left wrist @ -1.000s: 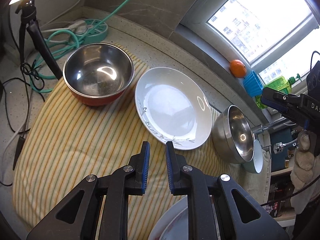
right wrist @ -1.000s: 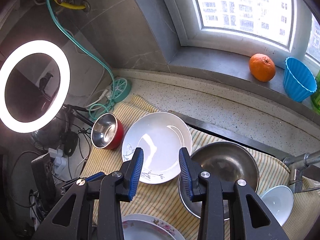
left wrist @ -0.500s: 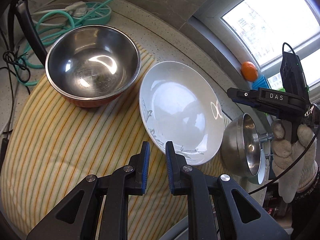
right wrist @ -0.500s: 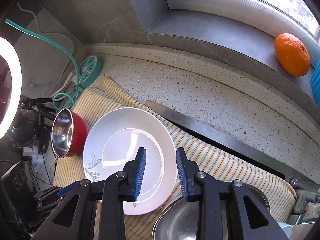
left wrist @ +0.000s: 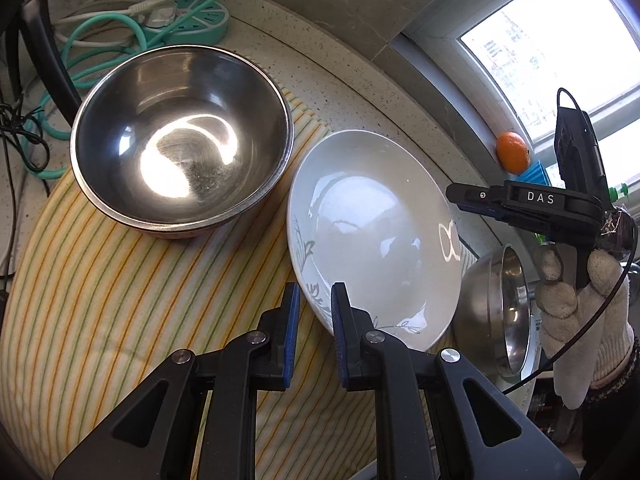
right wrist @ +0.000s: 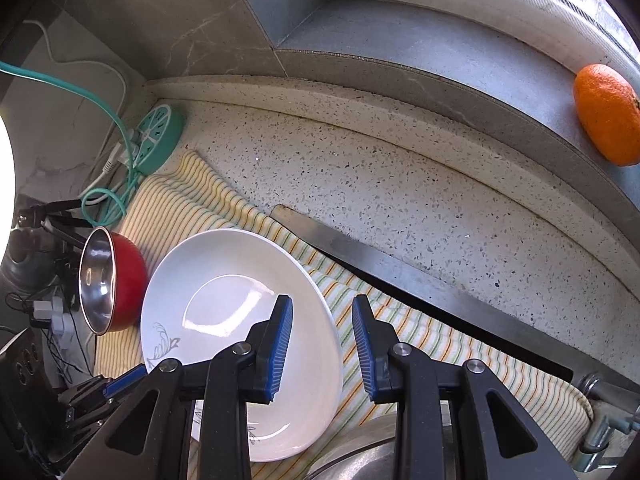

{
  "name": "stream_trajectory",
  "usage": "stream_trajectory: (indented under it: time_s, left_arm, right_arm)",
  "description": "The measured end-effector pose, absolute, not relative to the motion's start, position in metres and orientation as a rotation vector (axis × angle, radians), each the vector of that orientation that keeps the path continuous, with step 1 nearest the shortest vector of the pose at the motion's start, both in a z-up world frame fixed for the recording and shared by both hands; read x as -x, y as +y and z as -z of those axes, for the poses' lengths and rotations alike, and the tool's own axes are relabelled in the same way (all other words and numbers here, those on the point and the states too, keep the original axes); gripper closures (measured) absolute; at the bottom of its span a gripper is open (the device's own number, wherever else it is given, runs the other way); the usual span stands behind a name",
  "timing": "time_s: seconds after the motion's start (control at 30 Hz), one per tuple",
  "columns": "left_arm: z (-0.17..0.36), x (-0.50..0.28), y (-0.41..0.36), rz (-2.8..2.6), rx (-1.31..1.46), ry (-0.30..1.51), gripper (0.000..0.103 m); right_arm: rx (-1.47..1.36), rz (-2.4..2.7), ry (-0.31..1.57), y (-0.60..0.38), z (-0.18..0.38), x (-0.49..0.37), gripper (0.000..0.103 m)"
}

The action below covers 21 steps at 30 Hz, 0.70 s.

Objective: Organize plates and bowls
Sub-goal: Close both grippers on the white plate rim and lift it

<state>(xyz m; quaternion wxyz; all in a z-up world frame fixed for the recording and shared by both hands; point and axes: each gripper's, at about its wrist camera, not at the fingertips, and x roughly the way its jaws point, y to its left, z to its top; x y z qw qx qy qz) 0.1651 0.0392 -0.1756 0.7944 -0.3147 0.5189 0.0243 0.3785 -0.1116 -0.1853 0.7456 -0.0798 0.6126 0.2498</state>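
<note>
A speckled stone worktop [right wrist: 360,168] meets a grey wall [right wrist: 168,12]. Bright daylight comes in through the window [left wrist: 532,52]. A grey sill [right wrist: 460,48] runs under it.

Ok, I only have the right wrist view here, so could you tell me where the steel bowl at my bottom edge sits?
Observer: The steel bowl stands close beside the white plate, on the side away from the red bowl. I cannot tell whether they touch.
Operator: Thank you. Is anything inside the red bowl?
Observer: Nothing that I can see, just a bare steel inside with a bright glare.
Operator: And where are the left gripper's tips?
Observer: The left gripper hangs over the plate's near rim by the leaf print, its jaws narrowly parted and holding nothing.
</note>
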Motion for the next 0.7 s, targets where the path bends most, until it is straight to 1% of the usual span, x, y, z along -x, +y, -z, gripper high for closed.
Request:
stream_trajectory:
  time_s: [0.17, 0.27, 0.33, 0.7]
  left_arm:
    - [0.179, -0.169, 0.039, -0.047, 0.682, 1.121, 0.089]
    - [0.181, -0.173, 0.037, -0.042, 0.683, 1.124, 0.089]
    - [0.183, -0.174, 0.038, -0.041, 0.685, 1.127, 0.089]
    - [0.187, -0.178, 0.034, -0.036, 0.677, 1.129, 0.089]
  right_arm:
    - [0.178, -0.545, 1.361, -0.106, 0.193, -0.380, 0.082]
    - [0.184, -0.542, 1.369, -0.102, 0.197, -0.380, 0.084]
    - [0.186, -0.542, 1.376, -0.101, 0.199, -0.380, 0.088]
    - [0.205, -0.526, 1.375, -0.099, 0.202, -0.381, 0.091]
